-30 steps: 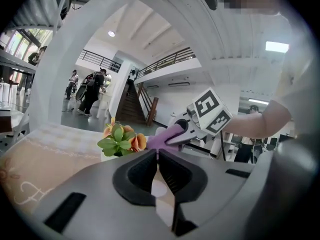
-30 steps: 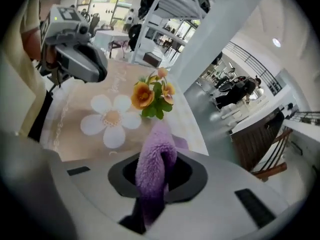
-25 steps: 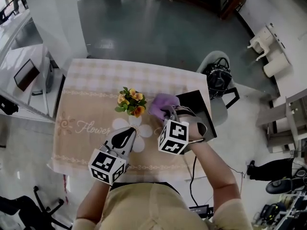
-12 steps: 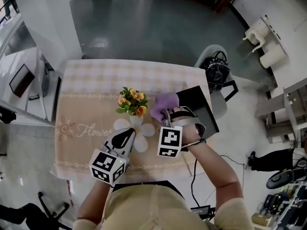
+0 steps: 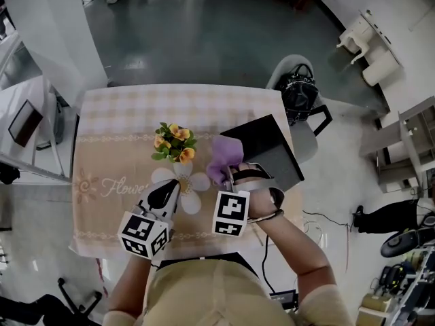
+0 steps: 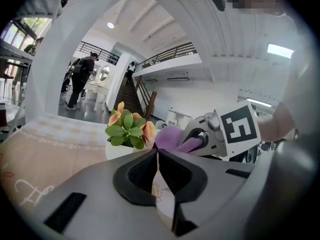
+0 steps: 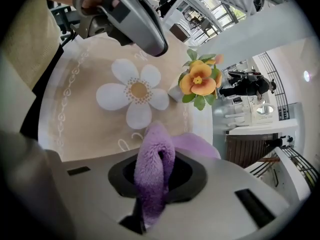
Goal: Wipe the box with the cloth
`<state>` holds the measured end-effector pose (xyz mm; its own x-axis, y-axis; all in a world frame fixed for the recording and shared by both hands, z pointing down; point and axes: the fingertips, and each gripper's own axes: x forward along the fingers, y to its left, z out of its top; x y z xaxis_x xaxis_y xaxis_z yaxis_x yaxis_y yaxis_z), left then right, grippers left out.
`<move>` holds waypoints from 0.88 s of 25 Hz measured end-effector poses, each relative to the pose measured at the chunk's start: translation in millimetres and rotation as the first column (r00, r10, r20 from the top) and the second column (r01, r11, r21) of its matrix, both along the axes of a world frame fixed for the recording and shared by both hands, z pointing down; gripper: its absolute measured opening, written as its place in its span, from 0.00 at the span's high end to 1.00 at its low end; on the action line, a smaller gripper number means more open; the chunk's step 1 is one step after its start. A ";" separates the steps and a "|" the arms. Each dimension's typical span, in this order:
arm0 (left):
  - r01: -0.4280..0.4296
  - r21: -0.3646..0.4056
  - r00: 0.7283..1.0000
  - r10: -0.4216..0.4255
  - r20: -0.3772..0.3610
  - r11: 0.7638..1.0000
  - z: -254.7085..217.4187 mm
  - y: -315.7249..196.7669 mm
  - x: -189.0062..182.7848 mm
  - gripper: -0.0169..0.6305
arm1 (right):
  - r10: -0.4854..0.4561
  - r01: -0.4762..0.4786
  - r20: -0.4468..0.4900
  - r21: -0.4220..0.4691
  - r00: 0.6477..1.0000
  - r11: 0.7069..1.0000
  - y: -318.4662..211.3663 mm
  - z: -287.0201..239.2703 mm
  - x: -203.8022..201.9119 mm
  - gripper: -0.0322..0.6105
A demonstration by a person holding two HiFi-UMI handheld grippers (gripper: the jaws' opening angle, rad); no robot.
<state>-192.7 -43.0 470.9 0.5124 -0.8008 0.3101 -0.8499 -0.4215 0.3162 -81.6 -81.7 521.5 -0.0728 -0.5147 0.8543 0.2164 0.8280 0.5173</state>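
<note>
A purple fluffy cloth [image 5: 224,156] is pinched in my right gripper [image 5: 228,175], whose jaws are shut on it; in the right gripper view the cloth [image 7: 154,170] bulges out between the jaws. The cloth lies at the left edge of the black box [image 5: 265,149], which sits at the table's right side. My left gripper [image 5: 165,197] hovers over the white flower print, its jaws closed with nothing between them. In the left gripper view the right gripper [image 6: 220,136] and the cloth [image 6: 172,136] show ahead.
A small white pot of orange flowers [image 5: 170,142] stands mid-table, just left of the cloth. The beige flower-print tablecloth [image 5: 109,175] covers the table. A chair with a black bag [image 5: 299,97] stands past the table's far right corner.
The right gripper has carried the cloth slightly left and nearer along the box's left edge. The head view shifted. The left gripper has barely moved.
</note>
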 end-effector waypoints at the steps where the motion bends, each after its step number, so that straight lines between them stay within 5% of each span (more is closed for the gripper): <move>1: 0.007 0.002 1.000 -0.007 -0.002 1.000 -0.5 -0.7 1.3 0.95 | 0.003 -0.003 0.009 -0.004 1.000 1.000 4.1 0.4 1.5 0.84; 11: 0.034 0.003 0.999 -0.034 0.002 0.999 -0.2 -4.3 21.3 0.95 | 0.062 -0.058 0.081 -0.045 0.995 0.997 35.6 4.4 25.9 0.84; 22: -0.029 -0.017 0.999 0.029 0.017 0.999 2.5 -1.5 52.4 0.95 | 0.137 -0.120 0.175 -0.104 0.975 0.987 62.1 -0.8 44.4 0.84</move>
<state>-140.3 -44.5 473.4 0.5299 -0.7801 0.3325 -0.8427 -0.4406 0.3093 -37.2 -19.6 520.7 -0.1691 -0.4494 0.8772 0.0147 0.8887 0.4582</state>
